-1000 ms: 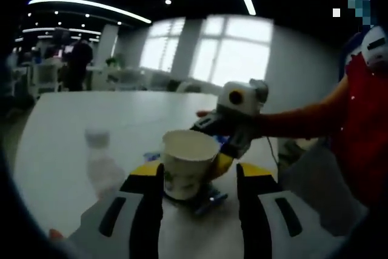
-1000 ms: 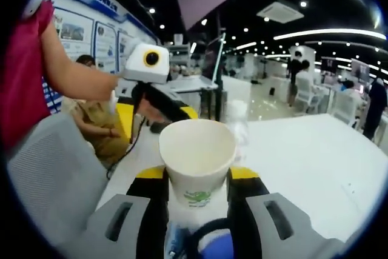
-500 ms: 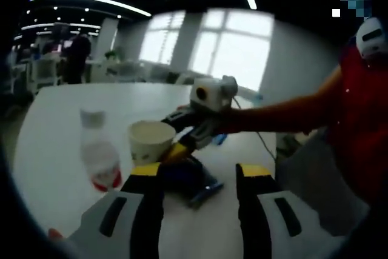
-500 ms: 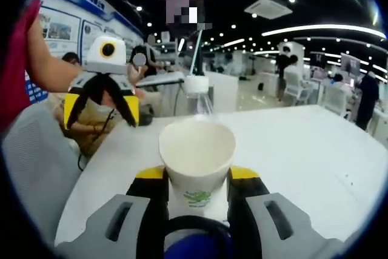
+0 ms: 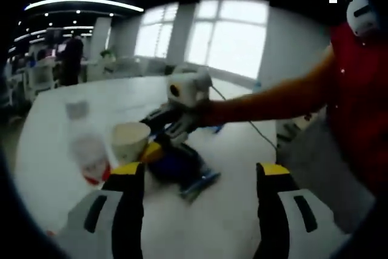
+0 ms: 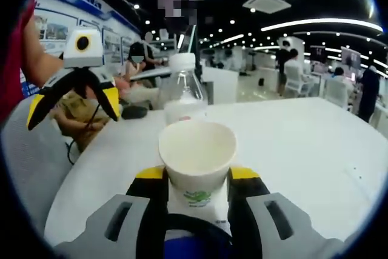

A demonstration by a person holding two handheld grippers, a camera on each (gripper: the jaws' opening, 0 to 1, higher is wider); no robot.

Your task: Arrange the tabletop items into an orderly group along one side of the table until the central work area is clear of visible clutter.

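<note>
Two claws share the work at this moment. In the right gripper view, the right claw [image 6: 197, 189] at lower centre is clenched around a white paper cup [image 6: 197, 153] with a green print, just as it was a second ago. What has changed is the company: the left claw [image 6: 71, 100] has drawn back from close behind the cup to the left of the frame and now hangs there with its yellow-tipped jaws spread, grasping nothing, while a clear plastic water bottle [image 6: 180, 93] has come into plain sight just behind the cup. In the left gripper view, the left claw [image 5: 200, 180] at the bottom is likewise spread wider than before, and cup [image 5: 128, 142], blurred bottle [image 5: 85, 147] and a dark blue packet [image 5: 180, 168] sit close together at centre left. My reading is that the cup is being brought next to the bottle to form the group, and it has not yet been let go.

Everything rests on a white table [image 6: 303, 150], glossy and smooth. Behind it lies a large open office with ceiling strip lights, bright windows, wall posters and people at distant desks.
</note>
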